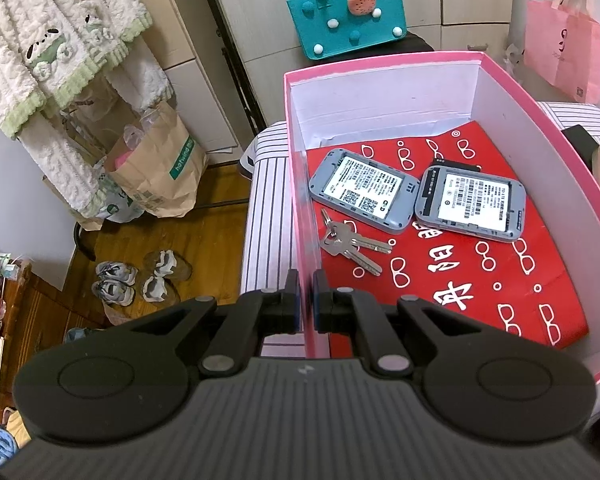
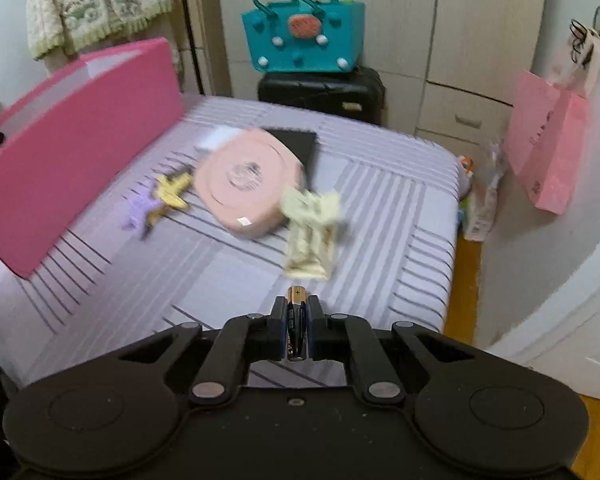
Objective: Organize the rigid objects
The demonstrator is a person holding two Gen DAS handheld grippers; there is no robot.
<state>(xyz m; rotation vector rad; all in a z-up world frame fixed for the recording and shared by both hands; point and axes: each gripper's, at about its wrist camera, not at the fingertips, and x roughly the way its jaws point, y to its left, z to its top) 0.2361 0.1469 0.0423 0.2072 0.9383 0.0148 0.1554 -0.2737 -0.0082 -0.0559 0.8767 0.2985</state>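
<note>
While my right gripper (image 2: 297, 330) is clamped on the battery (image 2: 297, 300), its long axis lying along the jaws, the pink box (image 2: 80, 128) sits to my left on the bed (image 2: 228, 264). My left gripper (image 1: 307, 300) pinches the box wall, jaws together on it.

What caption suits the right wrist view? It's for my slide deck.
Right gripper shut on a battery above the striped bed, pink box waiting at left.
</note>
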